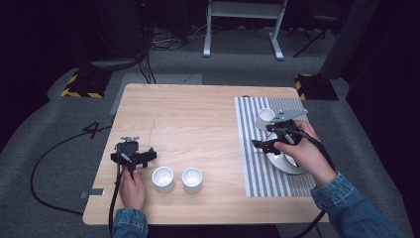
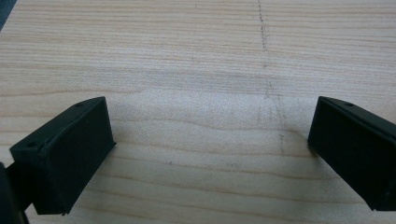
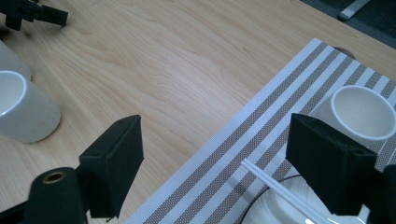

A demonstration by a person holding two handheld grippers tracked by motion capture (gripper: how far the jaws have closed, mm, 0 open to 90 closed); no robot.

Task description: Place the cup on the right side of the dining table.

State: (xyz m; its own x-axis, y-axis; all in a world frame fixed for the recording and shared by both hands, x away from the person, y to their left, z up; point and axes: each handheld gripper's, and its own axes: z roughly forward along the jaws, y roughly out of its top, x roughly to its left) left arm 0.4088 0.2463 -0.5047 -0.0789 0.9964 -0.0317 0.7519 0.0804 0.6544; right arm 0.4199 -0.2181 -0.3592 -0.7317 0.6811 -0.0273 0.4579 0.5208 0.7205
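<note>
Two white cups (image 1: 163, 178) (image 1: 192, 179) stand side by side on the wooden table (image 1: 198, 114), near its front edge. Just left of them my left gripper (image 1: 133, 156) rests low over bare wood, its jaws wide open with nothing between them (image 2: 210, 149). On the striped placemat (image 1: 247, 148) at the right sit a third white cup (image 1: 266, 115) and a white plate (image 1: 292, 166). My right gripper (image 1: 266, 137) hovers open over the plate's near rim (image 3: 219, 158). A pair of white chopsticks (image 3: 275, 189) lies on the plate (image 3: 280, 207), and the cup (image 3: 362, 112) stands just beyond.
The nearer of the two front cups (image 3: 23, 112) shows at the left of the right gripper view, with the left gripper (image 3: 32, 11) far behind it. A white frame stand (image 1: 242, 25) and cables lie on the floor beyond the table.
</note>
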